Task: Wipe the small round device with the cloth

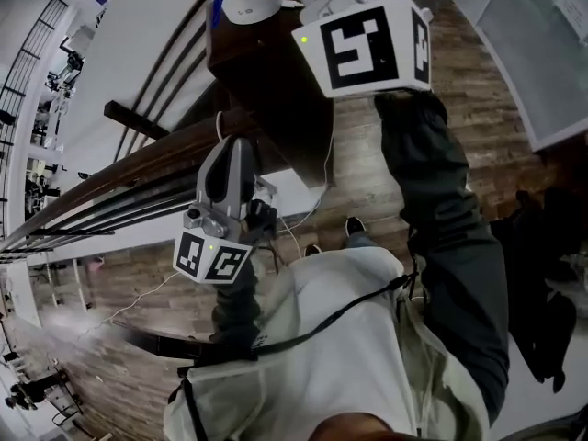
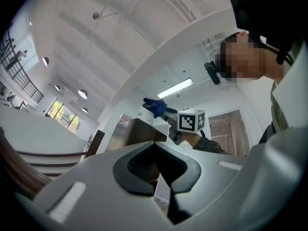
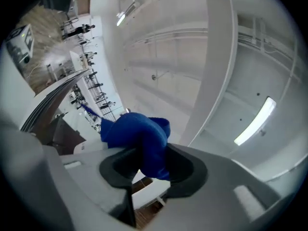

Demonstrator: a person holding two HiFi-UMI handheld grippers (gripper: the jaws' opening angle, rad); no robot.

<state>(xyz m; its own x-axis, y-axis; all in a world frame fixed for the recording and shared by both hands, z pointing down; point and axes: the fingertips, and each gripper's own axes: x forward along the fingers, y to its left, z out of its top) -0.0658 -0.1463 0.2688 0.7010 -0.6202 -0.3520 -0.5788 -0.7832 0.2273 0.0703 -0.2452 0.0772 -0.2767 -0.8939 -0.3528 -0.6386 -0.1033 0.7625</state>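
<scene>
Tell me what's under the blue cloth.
A white round device standing on a brown stand. The blue cloth, held by the right gripper, covers the device's top, so that part is hidden.

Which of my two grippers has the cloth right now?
The right gripper: its jaws are clamped on the bunched blue cloth. The left gripper has its jaws together on nothing.

cloth in right tongs, over device atop cabinet
</scene>
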